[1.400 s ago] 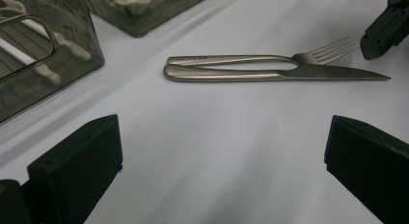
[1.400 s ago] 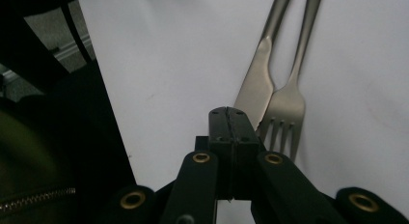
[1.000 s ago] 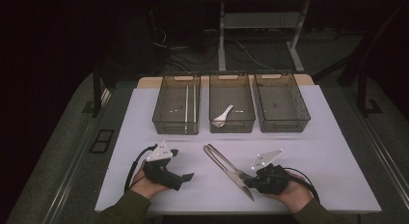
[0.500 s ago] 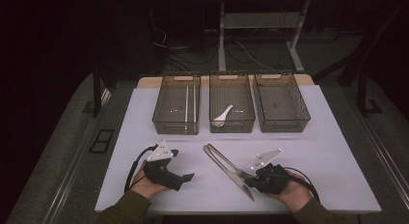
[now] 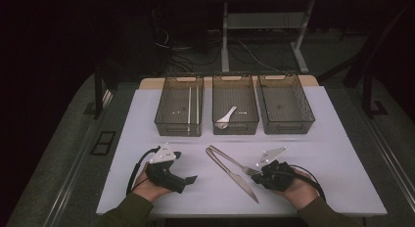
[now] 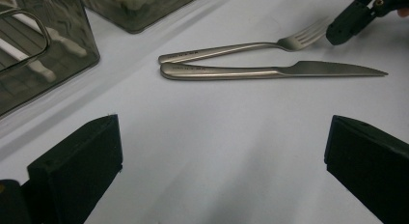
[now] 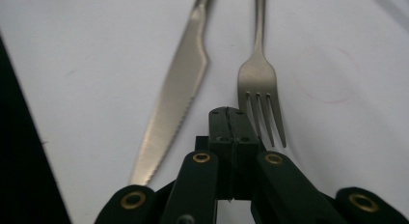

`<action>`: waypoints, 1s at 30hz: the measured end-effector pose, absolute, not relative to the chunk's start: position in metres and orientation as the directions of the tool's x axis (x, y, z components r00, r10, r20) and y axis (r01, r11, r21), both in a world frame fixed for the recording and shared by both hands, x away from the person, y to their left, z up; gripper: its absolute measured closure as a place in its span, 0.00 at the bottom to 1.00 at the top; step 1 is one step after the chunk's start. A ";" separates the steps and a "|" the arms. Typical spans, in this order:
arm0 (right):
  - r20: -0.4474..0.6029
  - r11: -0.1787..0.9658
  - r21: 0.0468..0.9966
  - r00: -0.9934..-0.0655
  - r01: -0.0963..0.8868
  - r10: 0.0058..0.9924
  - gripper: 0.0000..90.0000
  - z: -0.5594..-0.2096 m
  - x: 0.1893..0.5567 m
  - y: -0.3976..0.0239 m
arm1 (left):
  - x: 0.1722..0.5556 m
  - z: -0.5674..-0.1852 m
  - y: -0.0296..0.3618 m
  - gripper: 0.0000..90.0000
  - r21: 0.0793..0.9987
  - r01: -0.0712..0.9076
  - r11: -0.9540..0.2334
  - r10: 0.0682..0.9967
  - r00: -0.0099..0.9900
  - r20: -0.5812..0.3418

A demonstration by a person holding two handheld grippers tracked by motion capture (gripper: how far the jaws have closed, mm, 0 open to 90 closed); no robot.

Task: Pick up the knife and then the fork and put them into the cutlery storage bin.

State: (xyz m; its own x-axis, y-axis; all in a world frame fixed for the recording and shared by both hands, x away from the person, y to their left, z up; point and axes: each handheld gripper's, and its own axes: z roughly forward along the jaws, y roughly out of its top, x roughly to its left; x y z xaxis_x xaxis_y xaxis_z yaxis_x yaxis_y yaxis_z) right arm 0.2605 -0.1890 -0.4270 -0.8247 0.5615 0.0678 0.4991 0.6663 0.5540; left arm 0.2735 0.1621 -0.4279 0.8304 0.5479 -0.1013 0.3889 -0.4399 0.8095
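Observation:
A steel knife (image 5: 235, 175) and a steel fork (image 5: 230, 161) lie on the white table top (image 5: 342, 153) in a narrow V, their handle ends touching at the far left. My right gripper (image 5: 254, 174) rests at the near right. In the right gripper view it (image 7: 231, 122) is shut with nothing in it, its tip between the knife blade (image 7: 178, 89) and the fork tines (image 7: 263, 103). My left gripper (image 5: 190, 179) lies at the near left, open. In the left gripper view its jaws stand wide apart, facing the knife (image 6: 270, 71) and fork (image 6: 231, 49).
Three dark see-through bins stand in a row at the back. The left bin (image 5: 161, 122) holds two pale sticks (image 5: 193, 107), the middle bin (image 5: 236, 125) a white spoon (image 5: 226, 117), and the right bin (image 5: 288, 126) shows nothing inside. The table's front edge runs just behind both hands.

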 end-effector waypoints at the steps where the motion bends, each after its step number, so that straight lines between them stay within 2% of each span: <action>1: 0.061 0.665 0.554 -0.821 0.502 0.568 1.00 -0.427 0.262 -0.190 | 0.273 -0.428 0.162 0.00 0.809 0.394 -0.437 0.550 0.829 -0.107; 5: 0.034 0.658 0.551 -0.802 0.513 0.596 1.00 -0.428 0.271 -0.197 | 0.273 -0.429 0.161 0.00 0.810 0.396 -0.433 0.551 0.827 -0.110; 10: 0.070 0.638 0.564 -0.800 0.524 0.596 0.98 -0.424 0.275 -0.201 | 0.273 -0.429 0.161 0.00 0.811 0.397 -0.430 0.551 0.827 -0.113; 17: 0.083 0.645 0.576 -0.821 0.502 0.564 0.80 -0.407 0.287 -0.194 | 0.274 -0.429 0.160 0.00 0.812 0.389 -0.436 0.543 0.833 -0.108; 24: 0.065 0.693 0.535 -0.841 0.484 0.537 0.82 -0.402 0.317 -0.170 | 0.275 -0.429 0.160 0.00 0.813 0.384 -0.437 0.536 0.837 -0.108; 30: 0.034 0.771 0.444 -0.868 0.457 0.495 0.84 -0.408 0.338 -0.144 | 0.276 -0.429 0.160 0.00 0.814 0.383 -0.436 0.533 0.839 -0.109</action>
State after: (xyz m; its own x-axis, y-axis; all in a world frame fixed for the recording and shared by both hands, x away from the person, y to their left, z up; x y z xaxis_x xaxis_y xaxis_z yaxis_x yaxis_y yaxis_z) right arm 0.3376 -0.1438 -0.4075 -0.8682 0.4950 0.0344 0.4570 0.7707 0.4440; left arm 0.2756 0.1602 -0.4290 0.8388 0.5335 -0.1086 0.3829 -0.4363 0.8143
